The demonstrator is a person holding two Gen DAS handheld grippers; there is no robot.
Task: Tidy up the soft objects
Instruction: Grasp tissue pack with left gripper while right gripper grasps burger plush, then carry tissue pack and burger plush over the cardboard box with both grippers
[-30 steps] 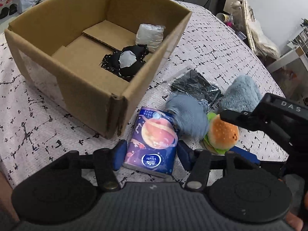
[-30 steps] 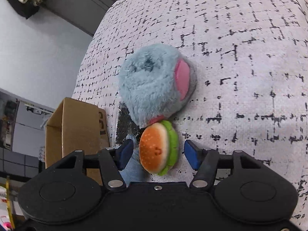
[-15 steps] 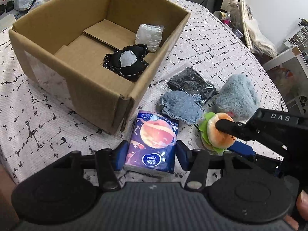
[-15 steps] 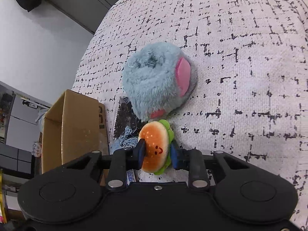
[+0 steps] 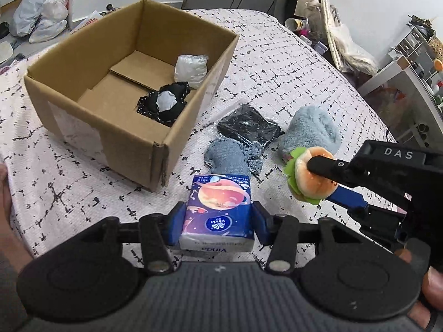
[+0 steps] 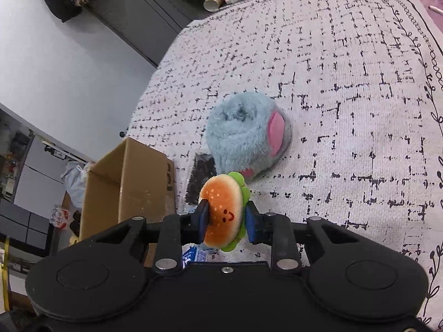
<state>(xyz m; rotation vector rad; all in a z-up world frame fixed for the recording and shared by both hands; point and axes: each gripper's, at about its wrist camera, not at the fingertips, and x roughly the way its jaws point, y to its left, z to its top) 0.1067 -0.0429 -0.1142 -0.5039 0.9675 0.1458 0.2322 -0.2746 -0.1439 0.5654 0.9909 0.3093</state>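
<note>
My left gripper [image 5: 218, 222] is shut on a purple tissue pack [image 5: 218, 210] and holds it above the bed, in front of the open cardboard box [image 5: 182, 127]. My right gripper [image 6: 225, 218] is shut on a burger plush [image 6: 223, 210] and holds it lifted off the bed; it also shows in the left wrist view [image 5: 311, 175]. On the bed lie a fluffy blue plush [image 6: 243, 135], a grey-blue cloth [image 5: 228, 159] and a black packet [image 5: 247, 127]. The box holds a white bundle [image 5: 191, 67] and a black item [image 5: 166, 105].
The bed cover [image 6: 346, 96] is white with black marks. The box also shows at the left in the right wrist view [image 6: 130, 182]. Bags [image 5: 41, 16] lie on the floor beyond the box. Shelves and clutter [image 5: 409, 52] stand to the right of the bed.
My right gripper closed on the burger plush and lifted it off the bed. My left gripper rose with the tissue pack in it.
</note>
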